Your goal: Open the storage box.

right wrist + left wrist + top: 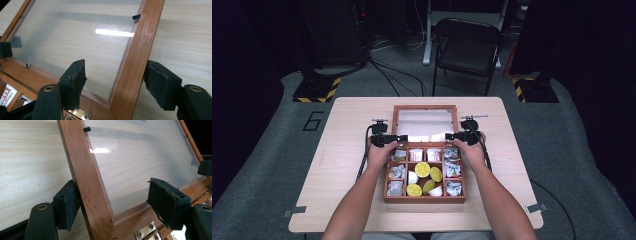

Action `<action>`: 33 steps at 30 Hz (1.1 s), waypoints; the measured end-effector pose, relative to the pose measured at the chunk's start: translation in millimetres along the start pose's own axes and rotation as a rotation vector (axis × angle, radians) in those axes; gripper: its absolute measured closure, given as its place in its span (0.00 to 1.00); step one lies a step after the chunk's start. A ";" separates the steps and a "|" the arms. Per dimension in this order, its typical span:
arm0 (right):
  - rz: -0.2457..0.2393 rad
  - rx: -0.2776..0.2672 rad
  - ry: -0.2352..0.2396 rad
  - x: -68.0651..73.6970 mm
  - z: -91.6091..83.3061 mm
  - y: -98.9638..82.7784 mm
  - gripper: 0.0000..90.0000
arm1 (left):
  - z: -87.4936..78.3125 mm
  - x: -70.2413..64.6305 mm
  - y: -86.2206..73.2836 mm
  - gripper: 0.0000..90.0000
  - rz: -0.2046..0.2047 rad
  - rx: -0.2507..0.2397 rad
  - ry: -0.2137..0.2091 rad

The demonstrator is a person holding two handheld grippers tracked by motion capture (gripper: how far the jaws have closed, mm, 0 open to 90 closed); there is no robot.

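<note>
Jaws of both grippers, left [116, 206] and right [116, 83], are seen parted astride the side rails of the raised lid [425, 121] at mid-frame; unheld, it could drop shut.

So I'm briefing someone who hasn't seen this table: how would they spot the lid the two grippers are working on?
On the pale wooden table sits a reddish wooden box divided into compartments of packets and yellow-green rounds. The lid rises from the box's far edge on brass hinges, between the left gripper and right gripper. Unlike the compartments, it is one wooden frame around a clear pane.
</note>
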State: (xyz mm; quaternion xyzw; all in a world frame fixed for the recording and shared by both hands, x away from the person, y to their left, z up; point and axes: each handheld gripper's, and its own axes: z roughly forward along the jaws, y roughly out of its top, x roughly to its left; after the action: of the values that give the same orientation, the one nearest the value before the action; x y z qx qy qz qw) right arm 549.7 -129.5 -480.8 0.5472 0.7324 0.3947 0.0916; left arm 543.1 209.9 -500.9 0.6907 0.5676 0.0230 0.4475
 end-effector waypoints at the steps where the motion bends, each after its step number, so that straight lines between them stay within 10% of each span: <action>1: 0.013 0.008 0.000 0.4 0.1 -0.2 0.37 | 0.2 0.0 0.0 0.30 -0.002 0.001 0.000; 33: 0.073 0.038 0.029 -5.3 3.6 -1.9 0.37 | 1.5 3.4 -1.4 0.29 -0.007 0.021 -0.006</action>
State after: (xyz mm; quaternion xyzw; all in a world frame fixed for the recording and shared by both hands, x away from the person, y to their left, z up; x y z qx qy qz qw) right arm 552.4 -132.6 -486.0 0.5694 0.7207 0.3915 0.0561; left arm 544.0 211.7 -504.2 0.6934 0.5689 0.0135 0.4420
